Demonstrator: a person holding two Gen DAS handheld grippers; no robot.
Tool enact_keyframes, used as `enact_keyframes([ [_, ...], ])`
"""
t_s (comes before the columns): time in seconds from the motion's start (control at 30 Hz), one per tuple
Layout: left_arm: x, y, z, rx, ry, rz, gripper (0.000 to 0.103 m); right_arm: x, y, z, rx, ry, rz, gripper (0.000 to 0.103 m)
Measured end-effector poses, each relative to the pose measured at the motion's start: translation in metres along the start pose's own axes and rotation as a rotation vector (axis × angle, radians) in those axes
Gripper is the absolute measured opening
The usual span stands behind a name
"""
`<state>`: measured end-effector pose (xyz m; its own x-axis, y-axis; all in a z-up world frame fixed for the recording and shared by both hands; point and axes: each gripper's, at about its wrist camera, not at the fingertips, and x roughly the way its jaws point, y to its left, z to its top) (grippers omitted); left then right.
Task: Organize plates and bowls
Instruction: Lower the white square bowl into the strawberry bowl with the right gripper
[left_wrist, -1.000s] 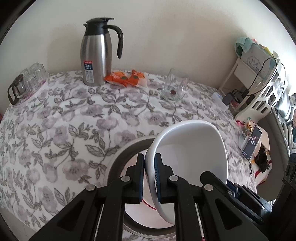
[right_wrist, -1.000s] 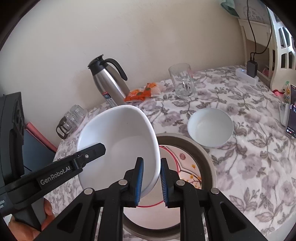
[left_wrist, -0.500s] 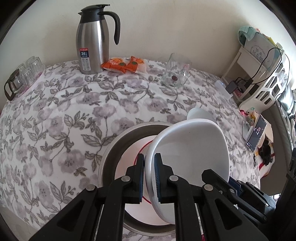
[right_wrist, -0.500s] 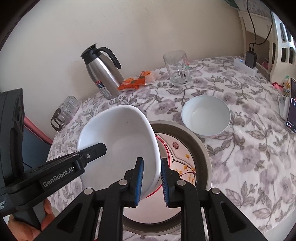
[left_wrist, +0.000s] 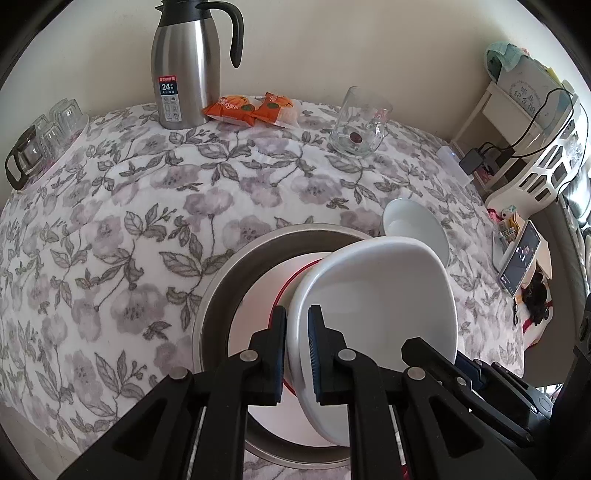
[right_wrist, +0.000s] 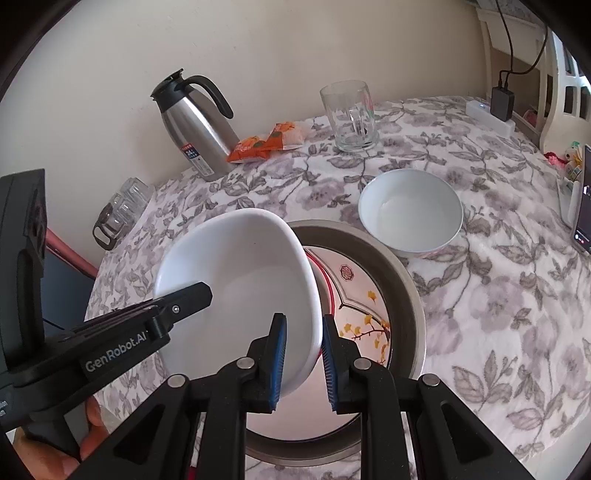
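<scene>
Both grippers are gripping one white bowl by opposite rims, holding it tilted at lower centre of each frame, above a red-rimmed plate lying in a grey dish. The left gripper is pinching tight on the rim; the right gripper is clamping a thicker section. A second bowl is sitting just beyond the dish, upper right.

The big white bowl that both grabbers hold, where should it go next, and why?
Probably lower it a little more, onto the patterned plate inside the grey dish. The left gripper and right gripper both pinch the big white bowl's rim, and it hangs tilted just above that plate, so setting it down flat looks like the next step.
</scene>
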<state>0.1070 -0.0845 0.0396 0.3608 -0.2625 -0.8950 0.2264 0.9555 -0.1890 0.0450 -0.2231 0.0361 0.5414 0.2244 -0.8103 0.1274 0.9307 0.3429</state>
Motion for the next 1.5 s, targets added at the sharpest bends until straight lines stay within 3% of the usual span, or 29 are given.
enact_keyframes([
  [1.03, -0.005, 0.003, 0.004, -0.018, -0.020, 0.000, 0.012, 0.005, -0.003, 0.001, 0.009, 0.004, 0.000, 0.022],
  [1.5, -0.027, 0.016, 0.008, -0.075, -0.081, -0.007, 0.012, -0.010, -0.002, 0.003, 0.005, -0.062, -0.003, 0.022],
])
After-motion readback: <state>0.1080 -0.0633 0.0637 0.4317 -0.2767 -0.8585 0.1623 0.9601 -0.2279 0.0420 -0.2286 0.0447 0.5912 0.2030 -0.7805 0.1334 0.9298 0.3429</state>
